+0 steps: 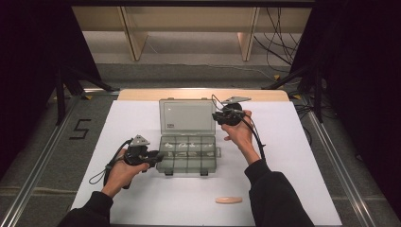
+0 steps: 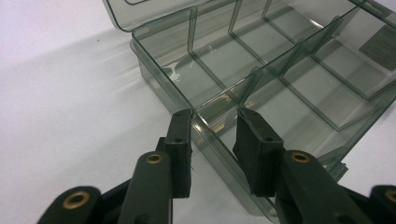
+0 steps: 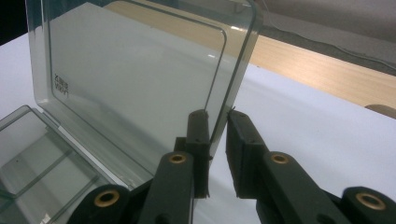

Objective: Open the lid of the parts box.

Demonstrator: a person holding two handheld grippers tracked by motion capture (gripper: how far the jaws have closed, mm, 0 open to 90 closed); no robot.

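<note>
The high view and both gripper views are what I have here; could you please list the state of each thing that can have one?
Organizer box: open, compartments look empty.
Lid: raised, standing roughly upright.
Left gripper: open, jaws straddling the box's side wall.
Right gripper: open, jaws either side of the lid's edge, with a gap showing.
Wooden piece: lying flat on the white table, apart from the box.

sleeves [image 1: 276,194] – black | jaws – black, brass rivets | cables – black, trailing

Lid [image 3: 135,79] label print too small to read, box [image 2: 261,88] cut off at right edge
</note>
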